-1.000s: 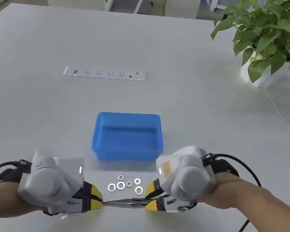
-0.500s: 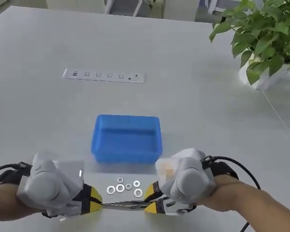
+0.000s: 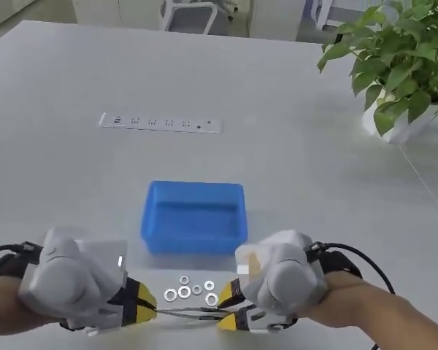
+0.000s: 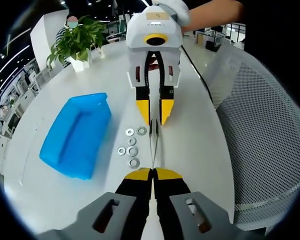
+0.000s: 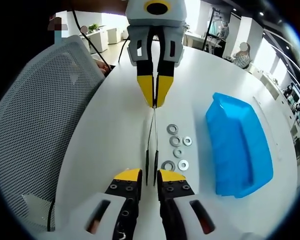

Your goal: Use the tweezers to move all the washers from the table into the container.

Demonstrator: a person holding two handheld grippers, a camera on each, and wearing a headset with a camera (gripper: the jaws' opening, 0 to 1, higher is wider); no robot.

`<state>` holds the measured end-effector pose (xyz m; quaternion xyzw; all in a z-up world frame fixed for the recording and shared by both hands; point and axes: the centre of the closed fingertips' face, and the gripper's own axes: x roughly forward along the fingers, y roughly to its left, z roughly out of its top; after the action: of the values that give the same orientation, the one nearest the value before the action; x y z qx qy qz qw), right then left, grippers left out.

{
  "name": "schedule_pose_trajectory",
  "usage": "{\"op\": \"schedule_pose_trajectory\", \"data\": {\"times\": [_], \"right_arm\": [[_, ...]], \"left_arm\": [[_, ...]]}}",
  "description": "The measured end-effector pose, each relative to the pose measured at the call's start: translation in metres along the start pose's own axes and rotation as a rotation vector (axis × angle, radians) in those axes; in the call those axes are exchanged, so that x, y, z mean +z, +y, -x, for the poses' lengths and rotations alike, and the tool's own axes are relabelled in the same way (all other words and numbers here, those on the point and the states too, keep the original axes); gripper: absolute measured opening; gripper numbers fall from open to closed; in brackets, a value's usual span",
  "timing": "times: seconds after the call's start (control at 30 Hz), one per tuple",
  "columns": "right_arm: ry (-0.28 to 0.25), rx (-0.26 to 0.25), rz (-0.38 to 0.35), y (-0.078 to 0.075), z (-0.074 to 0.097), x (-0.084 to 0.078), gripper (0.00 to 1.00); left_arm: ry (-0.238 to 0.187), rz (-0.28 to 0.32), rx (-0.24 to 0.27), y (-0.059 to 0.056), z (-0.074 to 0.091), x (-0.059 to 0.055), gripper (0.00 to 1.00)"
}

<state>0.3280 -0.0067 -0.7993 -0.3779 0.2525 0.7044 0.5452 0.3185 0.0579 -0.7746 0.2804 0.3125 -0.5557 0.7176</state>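
Slim metal tweezers (image 3: 190, 312) span the gap between my two grippers, just in front of several small silver washers (image 3: 190, 288) on the white table. My left gripper (image 3: 150, 310) is shut on the tweezers' joined end (image 4: 152, 165). My right gripper (image 3: 230, 317) faces it with both tweezer arms (image 5: 150, 165) between its yellow jaws. The washers (image 4: 131, 147) lie loosely grouped beside the tweezers (image 5: 152, 135). Just beyond them stands the blue rectangular container (image 3: 195, 216), which looks empty, also seen in the gripper views (image 4: 75, 135) (image 5: 237, 145).
A white power strip (image 3: 160, 122) lies farther back on the table. A potted plant (image 3: 401, 65) stands at the back right. A grey mesh chair (image 4: 260, 140) (image 5: 45, 115) sits at the table's near edge behind the grippers.
The head camera has shifted slightly. Both grippers, the tweezers and the washers keep the same places relative to each other.
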Motion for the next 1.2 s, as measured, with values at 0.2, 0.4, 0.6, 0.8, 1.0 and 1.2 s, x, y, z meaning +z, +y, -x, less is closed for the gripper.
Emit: {"op": "schedule_pose_trajectory", "data": {"times": [0.2, 0.4, 0.6, 0.8, 1.0, 1.2], "right_arm": [[-0.017, 0.0, 0.0, 0.0, -0.001, 0.008, 0.14], [-0.029, 0.001, -0.004, 0.0, -0.002, 0.012, 0.15], [-0.034, 0.004, -0.005, 0.0, -0.004, 0.016, 0.15], [-0.044, 0.002, -0.016, 0.0, -0.006, 0.021, 0.14], [-0.05, -0.002, -0.026, 0.0, -0.006, 0.023, 0.12], [-0.064, -0.01, -0.037, -0.001, -0.005, 0.028, 0.12]], "left_arm": [[-0.014, -0.011, 0.002, 0.0, 0.009, 0.012, 0.05], [-0.024, -0.024, -0.004, -0.001, 0.013, 0.022, 0.05], [-0.038, -0.031, -0.008, 0.0, 0.019, 0.033, 0.05], [-0.05, -0.038, -0.014, 0.0, 0.024, 0.044, 0.05], [-0.062, -0.051, -0.019, 0.0, 0.026, 0.055, 0.05], [-0.084, -0.054, -0.023, 0.0, 0.031, 0.067, 0.05]]}}
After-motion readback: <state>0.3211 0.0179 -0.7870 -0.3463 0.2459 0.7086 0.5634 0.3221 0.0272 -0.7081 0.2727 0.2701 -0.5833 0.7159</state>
